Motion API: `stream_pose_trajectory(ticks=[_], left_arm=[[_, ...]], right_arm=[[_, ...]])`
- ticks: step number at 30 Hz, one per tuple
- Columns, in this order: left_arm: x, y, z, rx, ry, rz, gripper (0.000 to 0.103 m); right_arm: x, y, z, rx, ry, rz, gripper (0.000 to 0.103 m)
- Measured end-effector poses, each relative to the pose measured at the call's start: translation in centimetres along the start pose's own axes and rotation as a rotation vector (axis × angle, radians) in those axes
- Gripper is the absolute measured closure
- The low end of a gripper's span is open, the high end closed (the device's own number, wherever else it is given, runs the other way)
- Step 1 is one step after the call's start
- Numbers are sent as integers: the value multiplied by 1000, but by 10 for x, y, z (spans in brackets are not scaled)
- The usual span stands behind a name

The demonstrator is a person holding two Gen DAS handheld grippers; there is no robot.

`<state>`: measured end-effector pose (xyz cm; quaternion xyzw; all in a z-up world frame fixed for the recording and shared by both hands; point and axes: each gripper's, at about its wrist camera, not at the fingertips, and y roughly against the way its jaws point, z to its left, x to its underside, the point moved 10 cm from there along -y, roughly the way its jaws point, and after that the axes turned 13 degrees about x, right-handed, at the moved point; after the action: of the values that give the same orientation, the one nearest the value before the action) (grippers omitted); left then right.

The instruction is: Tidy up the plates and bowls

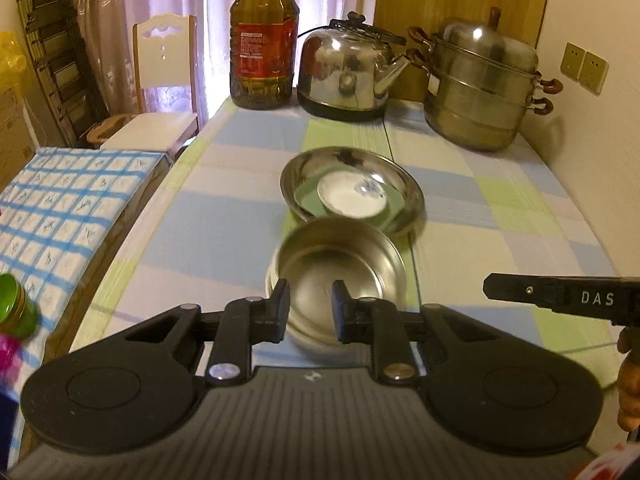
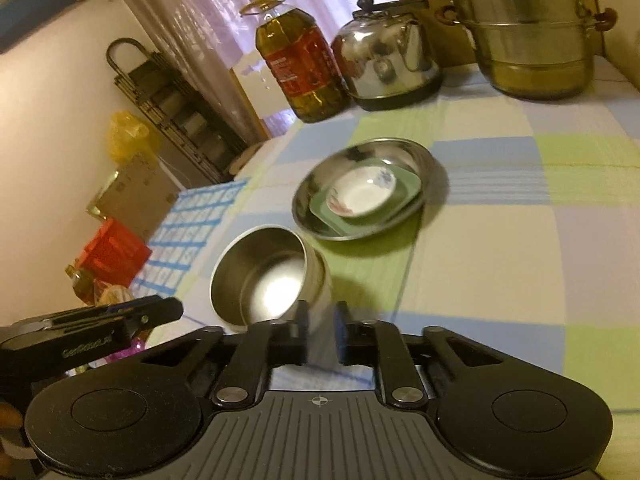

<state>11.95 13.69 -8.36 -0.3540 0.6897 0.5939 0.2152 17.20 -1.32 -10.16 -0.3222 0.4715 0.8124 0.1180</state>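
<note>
Reading visible text first: "DAS" in white on the right gripper [image 1: 486, 288] arm seen from the left wrist view; lettering on the left gripper's side in the right wrist view is too blurred to read, as is the red label on the oil bottle [image 1: 264, 36]. Count: one steel bowl [image 1: 340, 276], one steel basin [image 1: 352, 190] holding one green square plate [image 1: 390, 204] with one white saucer [image 1: 352, 198] on top; one kettle [image 1: 346, 76]; one tiered steamer [image 1: 484, 84]. Left gripper [image 1: 310, 306] pinches the steel bowl's near rim, bowl tilted, just before the basin on the checked tablecloth [image 1: 500, 216]. Right gripper's tongs nearly pressed together, nothing held.
</note>
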Motion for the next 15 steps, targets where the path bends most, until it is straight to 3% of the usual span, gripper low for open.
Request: stream_pose_trajectory(ticks=[3, 15], left_arm=[[-11, -15, 10, 16, -13, 5, 88], [-24, -59, 35, 46, -20, 52, 95]], right_arm=[[-12, -17, 9, -3, 25, -23, 100], [-31, -79, 37, -21, 83, -1, 102]])
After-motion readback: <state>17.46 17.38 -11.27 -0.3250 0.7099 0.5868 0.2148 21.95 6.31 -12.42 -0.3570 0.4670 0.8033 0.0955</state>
